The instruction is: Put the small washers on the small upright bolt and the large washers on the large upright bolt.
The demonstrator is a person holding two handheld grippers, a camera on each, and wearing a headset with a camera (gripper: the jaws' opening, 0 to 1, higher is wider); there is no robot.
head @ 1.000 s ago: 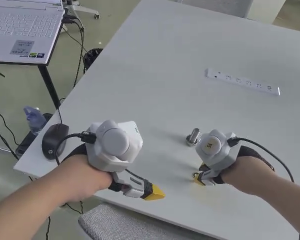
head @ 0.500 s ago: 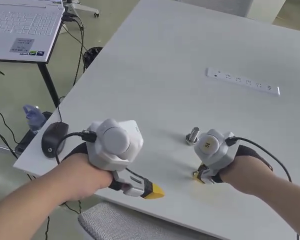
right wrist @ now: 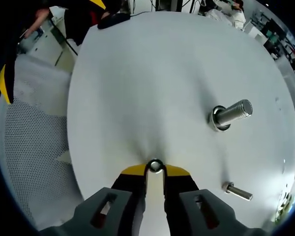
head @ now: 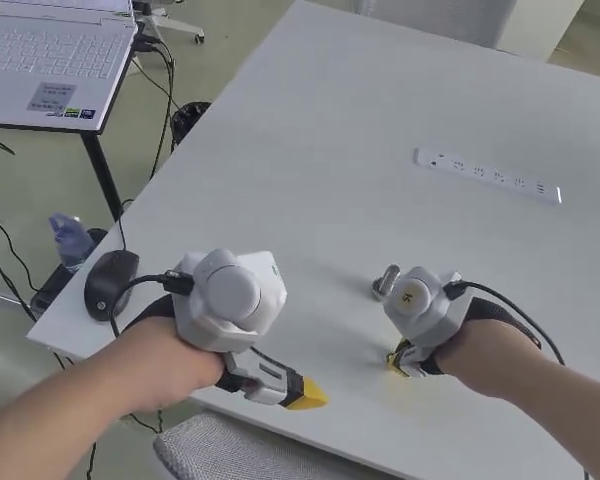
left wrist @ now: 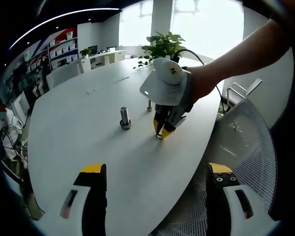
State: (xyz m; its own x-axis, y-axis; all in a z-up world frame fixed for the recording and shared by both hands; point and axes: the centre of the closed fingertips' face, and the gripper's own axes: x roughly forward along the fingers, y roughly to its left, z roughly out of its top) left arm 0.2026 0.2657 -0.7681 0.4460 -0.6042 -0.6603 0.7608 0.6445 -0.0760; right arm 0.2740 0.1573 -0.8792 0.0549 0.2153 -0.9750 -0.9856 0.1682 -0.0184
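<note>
We look down on a white table [head: 310,150] where a large bolt [head: 387,281] stands upright on its head. Just beside the large bolt, on the side nearer us, the right tool [head: 398,360] points down at the table. Its yellow-tipped jaws are drawn together on a small metal washer [right wrist: 155,166], pinched between the very tips. We cannot tell whether the washer touches the table. In the left gripper view a small bolt [left wrist: 149,105] also stands upright, a little past the large bolt and apart from it, and the right tool's tips come down near both. The left tool [head: 308,394] is held well to the left of the large bolt, nearer us, where the table ends above a grey mesh chair [head: 230,450]. Its jaws are spread wide apart, with bare table showing between them. Well beyond the large bolt, away from us, a white power strip [head: 487,175] lies flat on the table. Far to the left of the large bolt a black mouse [head: 105,283] sits at the table's corner, and farther left still, off the table, is an open laptop [head: 50,50].
</note>
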